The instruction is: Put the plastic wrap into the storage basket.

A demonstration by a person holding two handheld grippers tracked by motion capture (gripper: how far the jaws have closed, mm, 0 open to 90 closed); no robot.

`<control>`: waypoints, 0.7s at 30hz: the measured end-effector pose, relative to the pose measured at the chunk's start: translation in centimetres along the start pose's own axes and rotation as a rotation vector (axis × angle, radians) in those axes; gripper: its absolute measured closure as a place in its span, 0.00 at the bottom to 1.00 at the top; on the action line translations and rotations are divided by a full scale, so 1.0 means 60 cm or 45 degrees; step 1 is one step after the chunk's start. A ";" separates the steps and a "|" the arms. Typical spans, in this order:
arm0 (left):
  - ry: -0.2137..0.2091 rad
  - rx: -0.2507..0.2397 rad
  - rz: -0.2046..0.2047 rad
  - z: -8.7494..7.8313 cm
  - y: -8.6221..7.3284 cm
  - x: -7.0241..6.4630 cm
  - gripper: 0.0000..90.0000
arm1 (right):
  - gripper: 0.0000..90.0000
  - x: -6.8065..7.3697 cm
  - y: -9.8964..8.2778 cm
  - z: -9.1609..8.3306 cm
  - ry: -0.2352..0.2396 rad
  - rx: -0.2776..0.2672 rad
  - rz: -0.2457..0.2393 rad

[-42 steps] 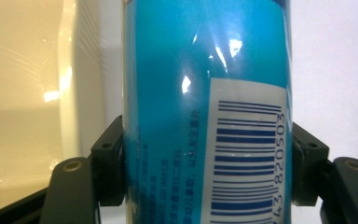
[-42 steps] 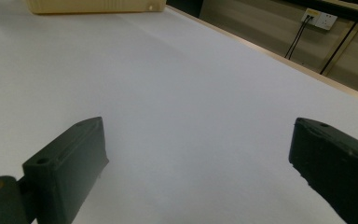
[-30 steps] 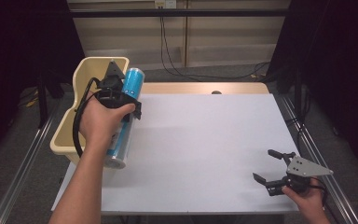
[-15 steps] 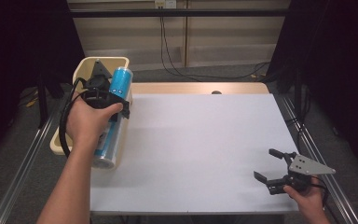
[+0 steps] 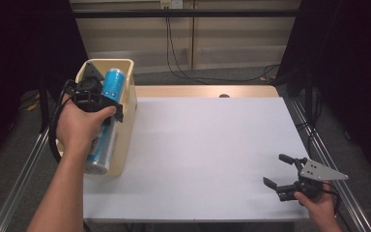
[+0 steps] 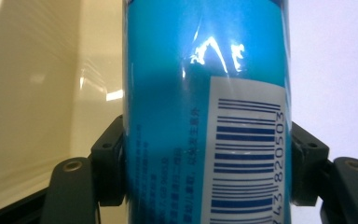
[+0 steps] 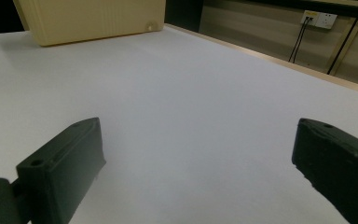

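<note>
A tall blue can [image 5: 112, 86] with a silver end lies lengthwise over the cream bin [image 5: 128, 104] at the table's left edge. My left gripper [image 5: 99, 103] is shut on its middle, under the person's left hand. In the left gripper view the black pads [image 6: 109, 163] press both sides of the can [image 6: 200, 84], whose barcode label faces the camera, and the bin's inner wall [image 6: 37, 93] lies behind it. My right gripper [image 5: 273, 169] stands open just above the table near the front right; its jaws [image 7: 200, 158] hold nothing.
White table top [image 5: 207, 140] spreads between the two hands. The bin [image 7: 93, 18] stands far across it in the right gripper view. Cables and a wall socket sit behind the table's far wooden edge [image 5: 203, 91].
The left hand has carried the can leftward, from beside the bin's table-side wall to over the bin. The right gripper has stayed where it was.
</note>
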State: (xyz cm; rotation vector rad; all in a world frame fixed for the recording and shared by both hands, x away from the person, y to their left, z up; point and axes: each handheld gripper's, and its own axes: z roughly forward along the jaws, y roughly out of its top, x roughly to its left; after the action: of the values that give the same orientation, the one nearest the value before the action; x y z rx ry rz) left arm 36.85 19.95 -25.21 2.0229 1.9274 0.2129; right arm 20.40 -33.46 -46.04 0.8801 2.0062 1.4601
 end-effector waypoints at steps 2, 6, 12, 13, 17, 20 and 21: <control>0.004 0.009 0.013 0.001 0.000 0.006 0.36 | 0.02 0.001 0.000 0.001 -0.003 0.001 0.002; 0.022 0.009 0.000 0.004 -0.002 0.011 0.36 | 0.02 0.002 0.000 0.001 0.000 0.005 -0.013; 0.024 0.019 -0.016 0.011 -0.006 0.028 0.36 | 0.02 0.001 0.000 0.001 0.002 0.004 -0.014; 0.028 0.023 -0.028 0.013 -0.007 0.033 0.36 | 0.02 0.001 0.000 0.002 0.002 0.009 -0.017; 0.048 0.036 -0.028 0.019 -0.009 0.044 0.36 | 0.02 0.001 0.000 0.002 0.000 0.010 -0.020; 0.050 0.032 -0.036 0.022 -0.009 0.047 0.36 | 0.02 0.001 0.000 0.002 -0.002 0.010 -0.018; 0.057 0.037 -0.041 0.024 -0.010 0.050 0.36 | 0.02 0.001 0.000 0.002 0.003 0.011 -0.018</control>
State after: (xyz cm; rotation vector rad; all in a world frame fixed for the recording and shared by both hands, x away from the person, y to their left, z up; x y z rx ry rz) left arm 36.95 22.72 -27.11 2.0204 1.9996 0.2252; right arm 20.44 -33.34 -46.09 0.8665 2.0179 1.4462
